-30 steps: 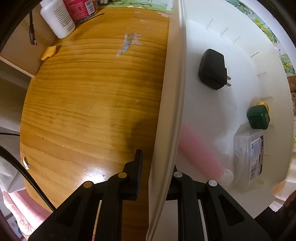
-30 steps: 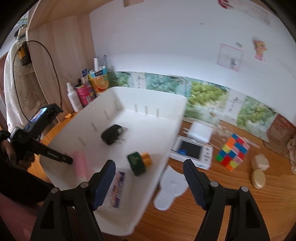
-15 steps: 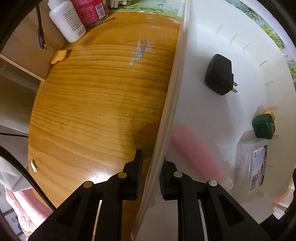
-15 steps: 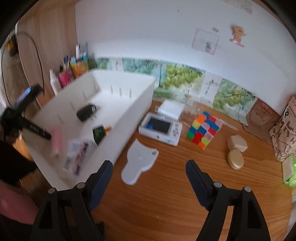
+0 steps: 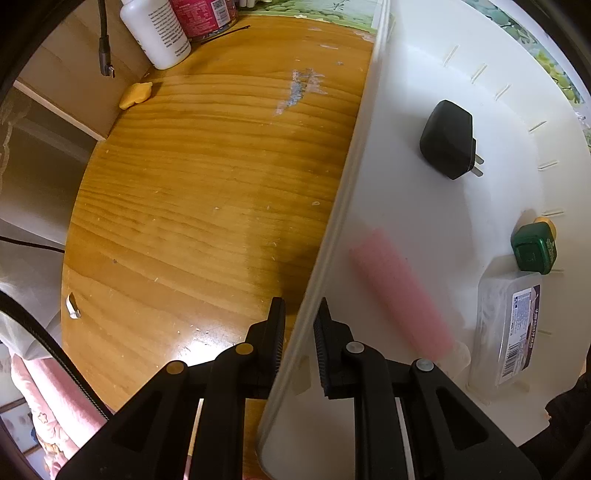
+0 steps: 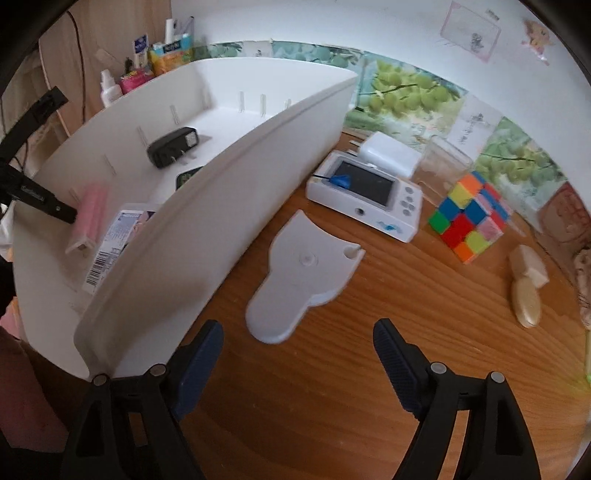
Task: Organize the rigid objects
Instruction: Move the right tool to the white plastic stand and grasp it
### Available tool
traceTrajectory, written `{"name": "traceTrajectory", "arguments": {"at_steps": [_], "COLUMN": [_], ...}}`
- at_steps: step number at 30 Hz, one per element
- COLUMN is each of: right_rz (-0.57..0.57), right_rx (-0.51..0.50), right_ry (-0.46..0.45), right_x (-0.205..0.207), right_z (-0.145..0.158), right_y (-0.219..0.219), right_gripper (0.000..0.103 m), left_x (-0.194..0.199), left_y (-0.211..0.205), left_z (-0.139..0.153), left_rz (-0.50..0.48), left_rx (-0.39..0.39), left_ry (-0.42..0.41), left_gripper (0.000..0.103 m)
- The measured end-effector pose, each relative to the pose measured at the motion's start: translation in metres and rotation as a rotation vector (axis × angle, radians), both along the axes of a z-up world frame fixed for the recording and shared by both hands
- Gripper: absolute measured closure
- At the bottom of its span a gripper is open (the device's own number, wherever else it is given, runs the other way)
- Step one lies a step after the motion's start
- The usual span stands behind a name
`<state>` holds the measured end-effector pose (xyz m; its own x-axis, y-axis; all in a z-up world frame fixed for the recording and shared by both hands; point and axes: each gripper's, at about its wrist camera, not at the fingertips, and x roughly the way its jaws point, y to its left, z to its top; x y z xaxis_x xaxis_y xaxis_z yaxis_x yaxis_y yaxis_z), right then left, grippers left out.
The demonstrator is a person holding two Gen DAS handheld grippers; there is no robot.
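Observation:
My left gripper (image 5: pixel 299 325) is shut on the side wall of the white bin (image 5: pixel 354 173), one finger outside, one inside. The bin (image 6: pixel 221 206) holds a black charger (image 5: pixel 447 140), a pink tube (image 5: pixel 399 288), a green-capped bottle (image 5: pixel 532 247) and a clear labelled box (image 5: pixel 513 317). My right gripper (image 6: pixel 297 354) is open and empty above the wooden table, just right of the bin. A white flat plastic piece (image 6: pixel 303 277) lies ahead of it. Farther off lie a white device with a screen (image 6: pixel 365 192), a colour cube (image 6: pixel 469 218) and two beige pieces (image 6: pixel 526 284).
A white bottle (image 5: pixel 155 29) and a red can (image 5: pixel 203 14) stand at the table's back left, with a small yellow item (image 5: pixel 136 94) and a hanging cable (image 5: pixel 103 40). A white charger block (image 6: pixel 391 153) and clear box (image 6: pixel 445 162) sit by the wall.
The bin has shifted left and settled lower on the table. My right gripper has moved down and right, closer to the white flat piece. The left grip on the bin wall holds.

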<state>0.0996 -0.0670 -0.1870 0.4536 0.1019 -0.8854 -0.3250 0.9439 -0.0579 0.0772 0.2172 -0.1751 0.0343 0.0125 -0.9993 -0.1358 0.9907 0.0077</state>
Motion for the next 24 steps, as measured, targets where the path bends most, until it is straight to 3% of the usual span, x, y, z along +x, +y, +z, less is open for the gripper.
{"name": "traceTrajectory", "arguments": {"at_steps": [9,24], "right_rz": [0.034,0.087], "right_rx": [0.069,0.083], "right_ry": [-0.009,-0.033], "right_x": [0.013,0.046], "right_z": [-0.005,-0.017], "right_y": [-0.014,-0.012], "right_gripper": [0.015,0.015], "left_x": [0.004,0.003], "left_y": [-0.004,0.004], "left_z": [0.001,-0.001], "left_rz": [-0.002,0.005], "left_rx": [0.003,-0.011], "left_ry": [0.005,0.005], "left_gripper": [0.085,0.085]}}
